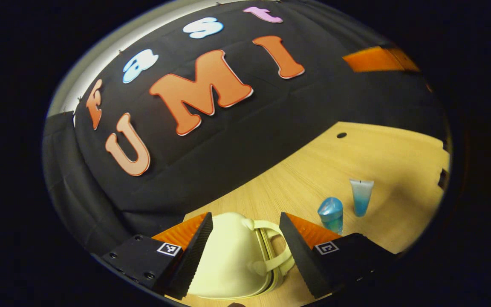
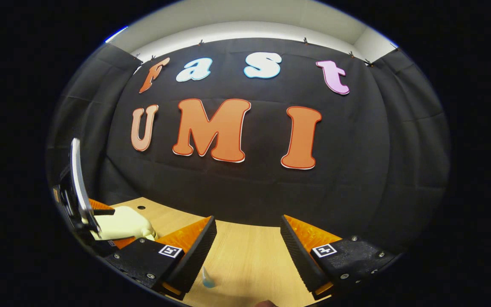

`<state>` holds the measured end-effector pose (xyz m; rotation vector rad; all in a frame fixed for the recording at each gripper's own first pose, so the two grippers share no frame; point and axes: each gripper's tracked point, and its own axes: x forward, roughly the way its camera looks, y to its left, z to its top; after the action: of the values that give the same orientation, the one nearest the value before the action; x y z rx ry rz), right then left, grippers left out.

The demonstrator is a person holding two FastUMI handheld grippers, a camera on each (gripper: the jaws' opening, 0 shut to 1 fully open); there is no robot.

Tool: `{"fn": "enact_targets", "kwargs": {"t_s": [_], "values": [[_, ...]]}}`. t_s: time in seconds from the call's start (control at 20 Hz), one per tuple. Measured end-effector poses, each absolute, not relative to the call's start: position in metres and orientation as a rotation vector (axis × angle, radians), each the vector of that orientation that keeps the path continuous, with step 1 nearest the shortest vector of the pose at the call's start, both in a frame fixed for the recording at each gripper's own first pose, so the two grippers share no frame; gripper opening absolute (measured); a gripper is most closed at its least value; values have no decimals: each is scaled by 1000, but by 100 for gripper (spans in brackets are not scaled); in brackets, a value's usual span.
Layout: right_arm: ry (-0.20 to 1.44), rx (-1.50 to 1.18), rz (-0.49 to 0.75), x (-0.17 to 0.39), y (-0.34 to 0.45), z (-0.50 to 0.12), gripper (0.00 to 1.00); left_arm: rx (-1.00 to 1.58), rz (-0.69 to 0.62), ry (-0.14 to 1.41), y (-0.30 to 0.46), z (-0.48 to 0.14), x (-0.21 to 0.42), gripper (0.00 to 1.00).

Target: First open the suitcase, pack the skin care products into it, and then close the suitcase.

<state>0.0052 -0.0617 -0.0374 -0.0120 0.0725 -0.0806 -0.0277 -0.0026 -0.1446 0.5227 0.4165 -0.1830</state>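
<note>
— Two skin care items, where are they?
— Beside the closed cream suitcase (image 1: 232,256) on the wooden table (image 1: 382,153): a blue bottle (image 1: 330,214) nearer it, a blue tube (image 1: 361,197) just beyond.
— And the grippers?
— The left gripper (image 1: 245,251) spreads wide around the suitcase, fingers apart from it. The right gripper (image 2: 247,251) gapes wide over bare table.

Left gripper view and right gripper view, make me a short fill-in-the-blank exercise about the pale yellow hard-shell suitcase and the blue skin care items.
1. The pale yellow hard-shell suitcase lies between the fingers of the ____ gripper.
2. Its lid is ____.
3. The blue teardrop-shaped bottle and the blue translucent tube stand on the light wooden ____.
4. The right gripper is ____.

Missing words: left; closed; table; open
</note>
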Motion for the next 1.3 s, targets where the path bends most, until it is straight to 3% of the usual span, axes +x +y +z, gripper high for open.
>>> {"fn": "enact_targets", "kwargs": {"t_s": [0.3, 0.9, 1.0, 1.1, 1.15, 1.25, 1.3], "values": [[85, -33, -101, 9, -79, -44, 95, 743, -266, 453, -15, -196, -42, 98], [97, -27, -71, 21, -80, -56, 95, 1051, -302, 538, 5, -256, -47, 96], [93, -27, -61, 24, -79, -56, 95, 1120, -306, 538, 4, -262, -40, 73], [92, -25, -52, 26, -80, -57, 95, 1155, -332, 552, 0, -277, -37, 67], [93, -25, -48, 27, -80, -58, 95, 1176, -330, 553, 1, -282, -36, 46], [96, -26, -39, 28, -79, -59, 95, 1178, -334, 554, -2, -279, -38, 12], [96, -28, -34, 29, -80, -59, 95, 1168, -301, 501, -7, -274, -24, 19]]}}
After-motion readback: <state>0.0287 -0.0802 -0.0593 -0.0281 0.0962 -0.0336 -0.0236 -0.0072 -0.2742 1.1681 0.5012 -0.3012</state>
